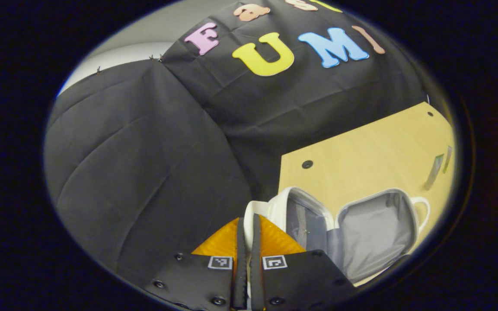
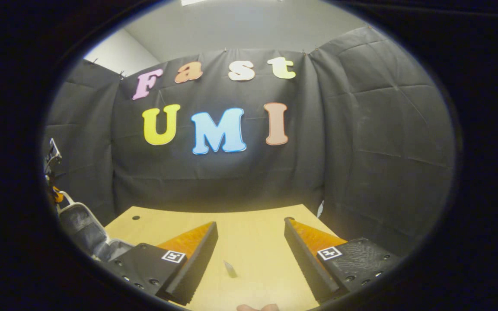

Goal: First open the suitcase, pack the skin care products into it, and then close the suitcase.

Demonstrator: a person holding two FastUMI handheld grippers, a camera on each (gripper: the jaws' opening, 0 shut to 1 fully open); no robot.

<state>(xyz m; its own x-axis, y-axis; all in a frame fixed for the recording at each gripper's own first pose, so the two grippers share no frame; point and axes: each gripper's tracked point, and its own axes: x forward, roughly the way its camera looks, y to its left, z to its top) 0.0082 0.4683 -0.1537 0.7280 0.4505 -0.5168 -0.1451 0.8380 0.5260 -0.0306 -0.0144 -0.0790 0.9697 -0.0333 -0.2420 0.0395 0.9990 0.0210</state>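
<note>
Black cloth wall seen behind light wooden table (image 2: 253, 233) in both views. Suitcase (image 1: 361, 229) laid open on table, grey lining exposed, at lower right of left gripper view; its edge seen at lower left of right gripper view. Left gripper (image 1: 245, 242) pressed closed, nothing visibly held, at bottom centre. Right gripper (image 2: 251, 255) spread wide, empty, above table. Small flat packet (image 2: 230, 268) seen between its fingers.

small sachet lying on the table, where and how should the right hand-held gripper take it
The sachet is a thin flat packet on the wooden table, between the open right hand-held gripper. Judging by its flatness, come from above and pinch its two long edges, tips skimming the tabletop.
</note>
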